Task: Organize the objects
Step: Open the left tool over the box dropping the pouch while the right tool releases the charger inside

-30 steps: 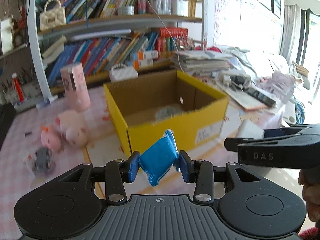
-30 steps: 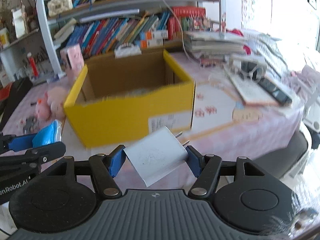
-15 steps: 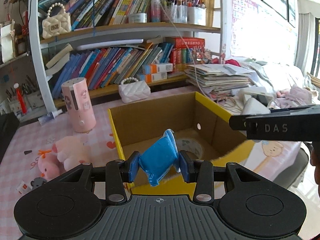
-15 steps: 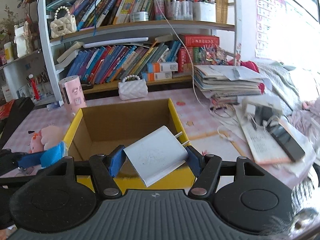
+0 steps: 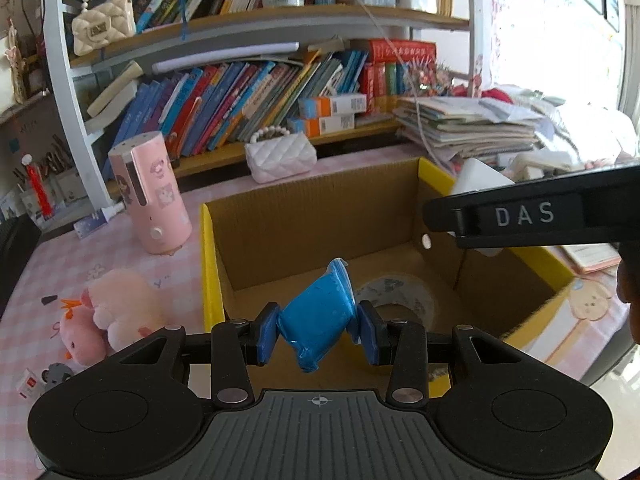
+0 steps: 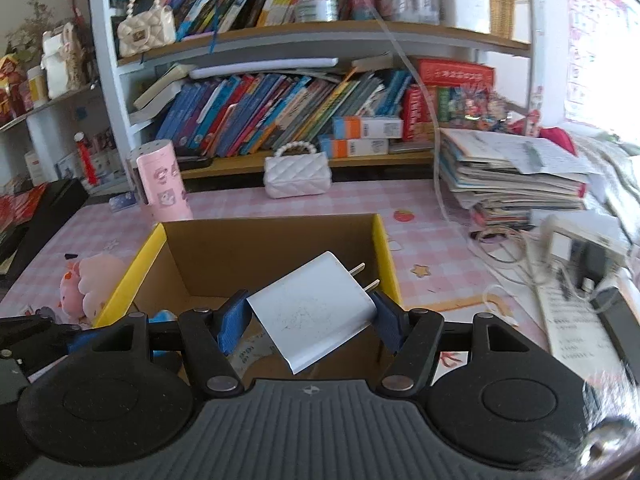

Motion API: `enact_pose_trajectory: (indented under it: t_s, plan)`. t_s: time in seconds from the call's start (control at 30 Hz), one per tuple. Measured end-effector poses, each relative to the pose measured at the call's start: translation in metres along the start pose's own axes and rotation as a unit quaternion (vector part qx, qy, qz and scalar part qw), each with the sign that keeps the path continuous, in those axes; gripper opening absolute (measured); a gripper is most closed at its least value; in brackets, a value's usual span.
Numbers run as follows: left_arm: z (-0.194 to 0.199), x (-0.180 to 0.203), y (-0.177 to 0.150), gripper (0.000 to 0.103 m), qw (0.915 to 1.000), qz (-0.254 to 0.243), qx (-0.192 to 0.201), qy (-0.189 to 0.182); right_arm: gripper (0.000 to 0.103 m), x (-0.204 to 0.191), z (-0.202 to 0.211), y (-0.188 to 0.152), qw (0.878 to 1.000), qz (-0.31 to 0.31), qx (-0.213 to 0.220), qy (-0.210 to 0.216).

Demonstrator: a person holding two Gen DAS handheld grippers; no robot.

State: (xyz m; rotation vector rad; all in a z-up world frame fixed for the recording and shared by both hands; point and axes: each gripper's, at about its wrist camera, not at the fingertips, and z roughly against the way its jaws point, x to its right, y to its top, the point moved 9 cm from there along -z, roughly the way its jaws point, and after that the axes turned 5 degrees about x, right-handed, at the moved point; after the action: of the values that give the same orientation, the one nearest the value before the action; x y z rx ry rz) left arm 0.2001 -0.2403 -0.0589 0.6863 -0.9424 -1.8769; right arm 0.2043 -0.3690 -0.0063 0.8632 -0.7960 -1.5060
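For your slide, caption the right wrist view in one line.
Right gripper holds a white charger above the open yellow box.

Left wrist view: close above yellow cardboard box (image 5: pixel 208 264) near-left corner, facing far bookshelf (image 5: pixel 256 20). Right wrist view: over box (image 6: pixel 384 256) near edge, same facing. Shared: box interior, bookshelf (image 6: pixel 320 36), pink cylinder (image 5: pixel 150 196) (image 6: pixel 160 180).
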Motion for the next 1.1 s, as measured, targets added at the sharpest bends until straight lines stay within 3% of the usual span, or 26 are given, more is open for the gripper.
enact_pose_trajectory:
  t_s: [0.37, 0.6, 1.1]
  plan:
    - [-0.031, 0.004, -0.006, 0.040, 0.9990, -0.008, -0.040, 0.020, 0.063, -0.016, -0.053, -0.002, 0.996, 0.031, -0.056, 0.062]
    - [-0.038, 0.012, -0.009, 0.041, 0.9980, -0.028, -0.049, 0.027, 0.063, -0.028, -0.077, -0.005, 0.990, 0.050, -0.094, 0.089]
    - [-0.040, 0.015, -0.011, 0.044, 0.9978, -0.018, -0.057, 0.029, 0.063, -0.050, -0.109, -0.026, 0.971, 0.098, -0.173, 0.132]
